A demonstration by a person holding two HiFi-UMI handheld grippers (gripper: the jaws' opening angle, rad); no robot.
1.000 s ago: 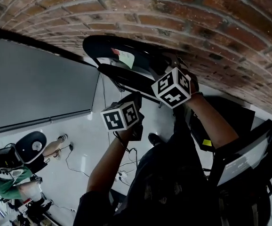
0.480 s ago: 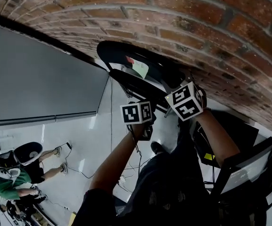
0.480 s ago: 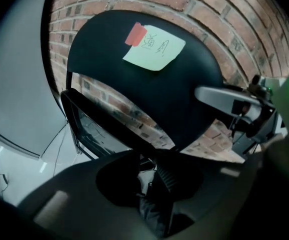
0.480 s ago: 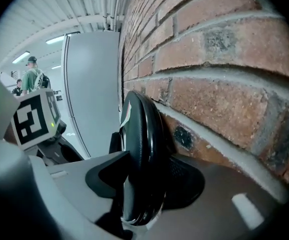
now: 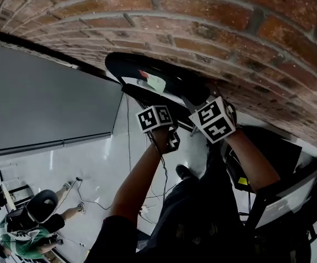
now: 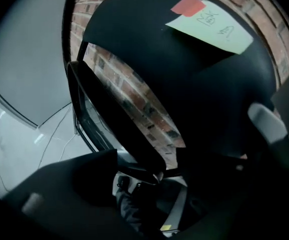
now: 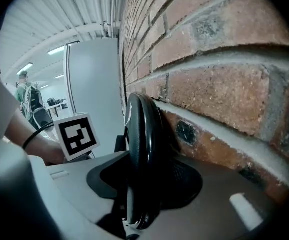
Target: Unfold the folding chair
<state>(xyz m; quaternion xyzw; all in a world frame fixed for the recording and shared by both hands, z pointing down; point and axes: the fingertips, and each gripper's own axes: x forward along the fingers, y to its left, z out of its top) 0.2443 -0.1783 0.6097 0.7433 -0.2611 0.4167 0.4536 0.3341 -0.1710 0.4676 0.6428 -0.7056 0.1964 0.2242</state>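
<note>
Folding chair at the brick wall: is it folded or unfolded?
Folded: the folding chair leans flat against the brick wall, with nothing swung out from it.

Head view: your arms [image 5: 139,174] hide the chair's [image 5: 123,64] lower frame, and its note's [image 5: 156,84] writing is too small to read.

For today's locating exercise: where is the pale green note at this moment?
The pale green note sits upper right in the left gripper view, stuck on the black folding chair beside a red tab, near the brick wall.
</note>
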